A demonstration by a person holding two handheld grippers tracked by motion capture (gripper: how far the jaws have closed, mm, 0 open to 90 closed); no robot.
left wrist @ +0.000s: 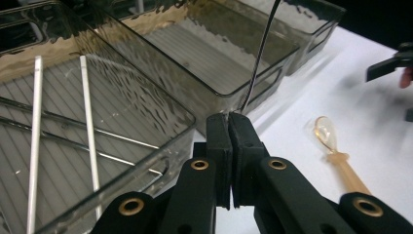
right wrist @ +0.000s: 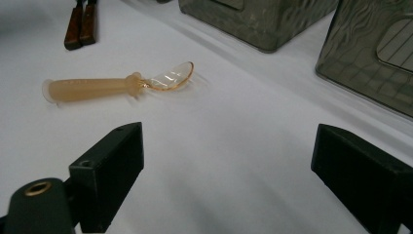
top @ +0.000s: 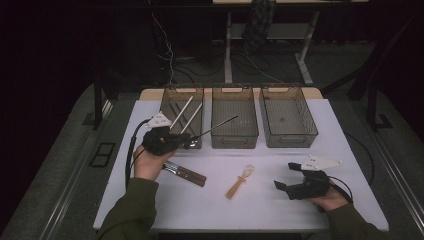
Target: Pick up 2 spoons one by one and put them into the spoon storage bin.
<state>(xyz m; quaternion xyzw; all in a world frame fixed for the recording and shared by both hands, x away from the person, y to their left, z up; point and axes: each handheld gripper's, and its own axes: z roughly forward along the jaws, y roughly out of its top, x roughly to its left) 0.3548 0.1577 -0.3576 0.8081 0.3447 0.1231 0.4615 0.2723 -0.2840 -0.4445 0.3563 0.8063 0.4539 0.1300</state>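
A white worktop (top: 280,200) carries three clear smoky plastic bins (top: 234,117) in a row along its far edge; two white sticks (top: 186,114) lean in the left one. The left gripper (top: 186,141), its fingers clenched, holds one end of a thin dark metal rod (top: 216,126) just in front of the left bin, the rod slanting over the middle bin. The right gripper (top: 284,176) rests near the front right corner, fingers spread wide. Between them lie two brown wooden-handled utensils (top: 186,173) and a small amber plastic spoon (top: 240,181).
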